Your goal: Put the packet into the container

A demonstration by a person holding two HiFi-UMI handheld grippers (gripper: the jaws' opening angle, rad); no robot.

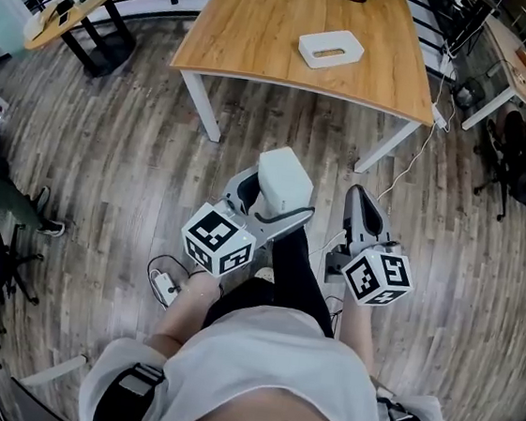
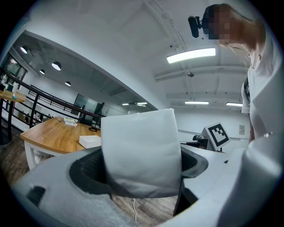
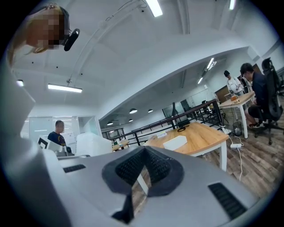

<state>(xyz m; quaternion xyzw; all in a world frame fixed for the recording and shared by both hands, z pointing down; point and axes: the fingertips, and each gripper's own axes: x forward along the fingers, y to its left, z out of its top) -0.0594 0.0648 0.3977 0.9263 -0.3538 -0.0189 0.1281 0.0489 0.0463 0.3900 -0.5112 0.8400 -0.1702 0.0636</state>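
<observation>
Step in hand: carry. The packet [image 1: 285,181] is gripped but not yet at the container [image 1: 330,48].

- Packet: white, soft-sided, standing upright in the left gripper [image 1: 268,204]. It is held over the wood floor, close in front of the person.
- Container: shallow, white, open at the top. It sits on the wooden table [image 1: 264,35] at 12 o'clock from the grippers, well apart from them. Nothing shows inside it from the head view.
- Left gripper: jaws spread moderately and clamped on the packet's lower half, one pad on each flat side. The top half stands free above the pads. The packet looks plump and a little bowed at the pinch, so the hold is judged firm.
- Right gripper [image 1: 362,203]: at 3 o'clock of the left one, tilted up and touching nothing. Its view shows the pads drawn together with only a thin sliver between them, and nothing in it.

Next move, as judged:
- Step or reach forward toward 12 o'clock until the packet hangs over the container's opening.
- Lower it so the bottom edge enters inside the rim.
- Spread the left jaws to let go.

The right gripper could steady the container, which looks light enough to slide if the packet nudges its rim.
</observation>
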